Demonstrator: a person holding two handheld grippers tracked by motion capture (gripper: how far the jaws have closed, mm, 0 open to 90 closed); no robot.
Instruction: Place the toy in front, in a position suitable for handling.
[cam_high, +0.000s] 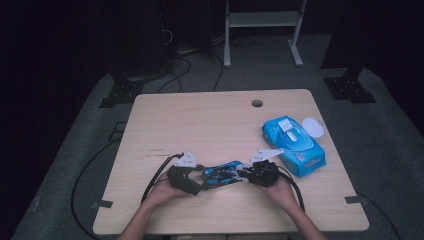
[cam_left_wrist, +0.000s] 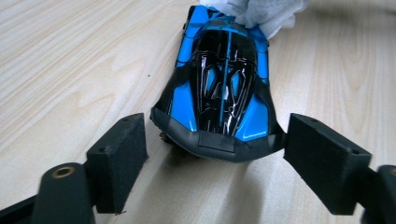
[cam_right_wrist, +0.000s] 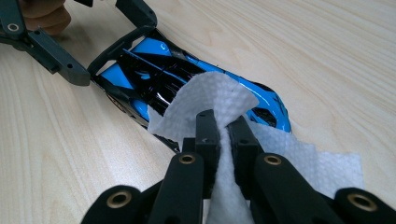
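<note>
Light wood counter (cam_high: 210, 125) with a round cable hole (cam_high: 257, 103) near the far edge. Grey carpet floor (cam_high: 395, 150), tape patches, black cables (cam_high: 175, 75) trailing. White metal rack legs (cam_high: 262, 30) behind. Back of room dark, dim light.

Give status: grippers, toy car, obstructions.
Left gripper open, straddling toy car rear. Right gripper shut on white wipe, on the car. Wipe pack nearby, clear.
</note>
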